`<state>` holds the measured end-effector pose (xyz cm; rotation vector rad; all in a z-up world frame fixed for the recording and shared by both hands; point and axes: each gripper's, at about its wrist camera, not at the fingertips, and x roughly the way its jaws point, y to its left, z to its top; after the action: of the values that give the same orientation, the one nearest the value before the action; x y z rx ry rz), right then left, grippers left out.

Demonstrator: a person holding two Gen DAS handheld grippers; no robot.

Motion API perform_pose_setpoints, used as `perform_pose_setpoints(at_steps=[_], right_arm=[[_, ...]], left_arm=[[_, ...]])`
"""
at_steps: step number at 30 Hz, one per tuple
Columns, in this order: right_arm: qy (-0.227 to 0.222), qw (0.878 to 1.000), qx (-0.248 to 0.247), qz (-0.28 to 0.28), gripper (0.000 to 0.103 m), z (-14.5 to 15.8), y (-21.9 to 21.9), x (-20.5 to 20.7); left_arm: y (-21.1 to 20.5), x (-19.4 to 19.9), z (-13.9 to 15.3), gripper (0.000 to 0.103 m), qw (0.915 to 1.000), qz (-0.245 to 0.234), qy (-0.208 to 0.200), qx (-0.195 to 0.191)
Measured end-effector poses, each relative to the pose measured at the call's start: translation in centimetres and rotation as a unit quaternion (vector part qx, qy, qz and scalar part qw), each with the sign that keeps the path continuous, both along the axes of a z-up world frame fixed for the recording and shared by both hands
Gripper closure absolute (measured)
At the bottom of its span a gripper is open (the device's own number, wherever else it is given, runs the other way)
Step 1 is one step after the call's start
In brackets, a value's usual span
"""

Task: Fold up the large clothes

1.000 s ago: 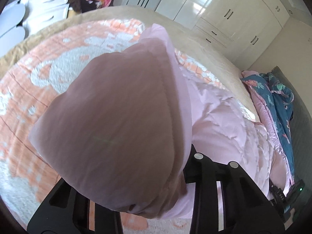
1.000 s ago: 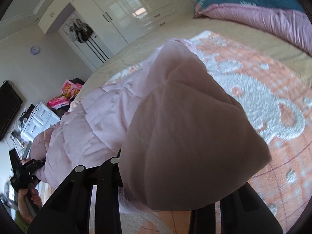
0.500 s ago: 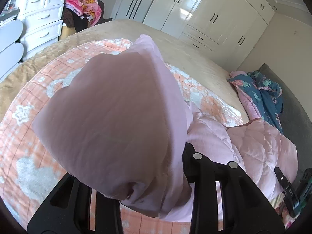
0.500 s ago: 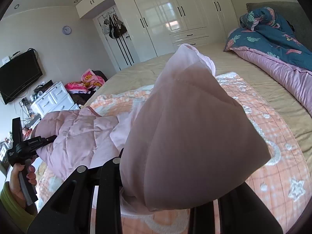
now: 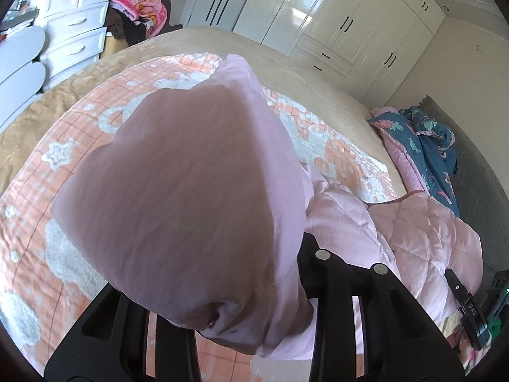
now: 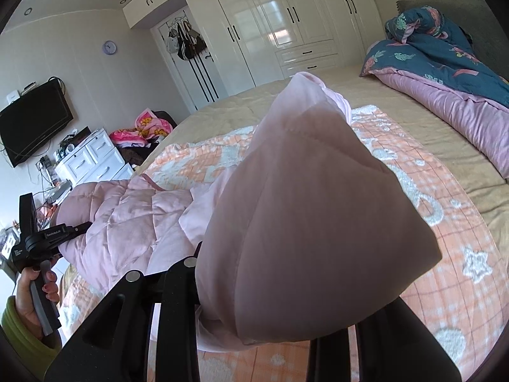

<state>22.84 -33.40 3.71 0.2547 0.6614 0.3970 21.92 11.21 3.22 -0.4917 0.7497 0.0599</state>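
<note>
Since a second ago, both grippers have lifted the pink jacket (image 5: 191,197) higher above the bed (image 5: 63,191). The left gripper (image 5: 229,328) and right gripper (image 6: 254,334) each grasp a bunched corner in their fingers. The fold is likely mid-carry.

White wardrobe (image 6: 286,25), wall clock (image 6: 109,46), television (image 6: 33,121), perhaps toys (image 6: 148,127)

Both handheld grippers are raised above the bed, each clamped on a bunched corner of the pink quilted jacket (image 5: 191,197): the left gripper (image 5: 229,289) and the right gripper (image 6: 273,289) have their black fingers all but buried under the fabric draped over them. Seen from the right wrist camera, the person's left hand (image 6: 35,299), nails painted dark and sleeve green, wraps the handle of its gripper, held at about the same height off to the side.
</note>
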Motion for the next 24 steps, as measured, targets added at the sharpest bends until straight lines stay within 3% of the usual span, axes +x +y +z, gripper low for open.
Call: perform_pose_setpoints(at_steps=[24], right_arm=[[0.042,0.999,0.02,-0.013,0.075,-3.1,-2.2,-4.5]], left_arm=[[-0.2,-6.1,-2.9,0.075,0.9999,-0.003,0.014,0.008]])
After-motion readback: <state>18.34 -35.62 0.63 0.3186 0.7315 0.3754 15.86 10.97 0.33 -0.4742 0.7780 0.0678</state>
